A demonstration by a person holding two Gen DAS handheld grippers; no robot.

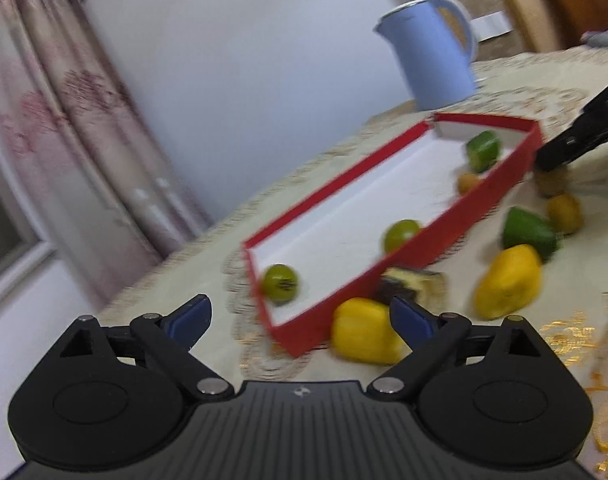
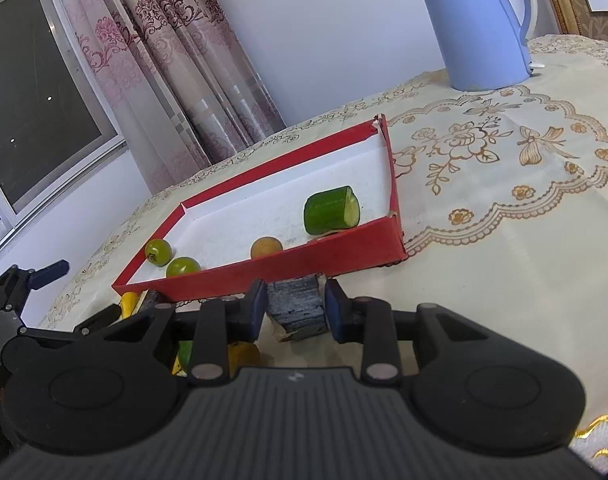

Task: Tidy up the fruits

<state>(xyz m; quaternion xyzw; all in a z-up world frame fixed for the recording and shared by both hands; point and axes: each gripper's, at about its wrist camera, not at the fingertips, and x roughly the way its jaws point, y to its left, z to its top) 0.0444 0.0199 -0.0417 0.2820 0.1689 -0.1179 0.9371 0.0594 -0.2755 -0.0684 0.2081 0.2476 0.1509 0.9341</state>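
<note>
Four pieces already in the red tray [image 2: 328, 266] mid-worktop, right gripper [image 2: 295, 308] jaws clamped on a dark block [image 2: 297, 306] beside its near wall, left gripper [image 1: 299, 320] jaws spread empty, yellow fruits [image 1: 364, 336] still outside.

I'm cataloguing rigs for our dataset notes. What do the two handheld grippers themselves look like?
Both match: the left gripper and right gripper have matte black bodies with ribbed centres, a small pale logo, round side housings, black linkage arms with silver pins, and dark blue finger pads. No cables or sleeves are visible.
</note>
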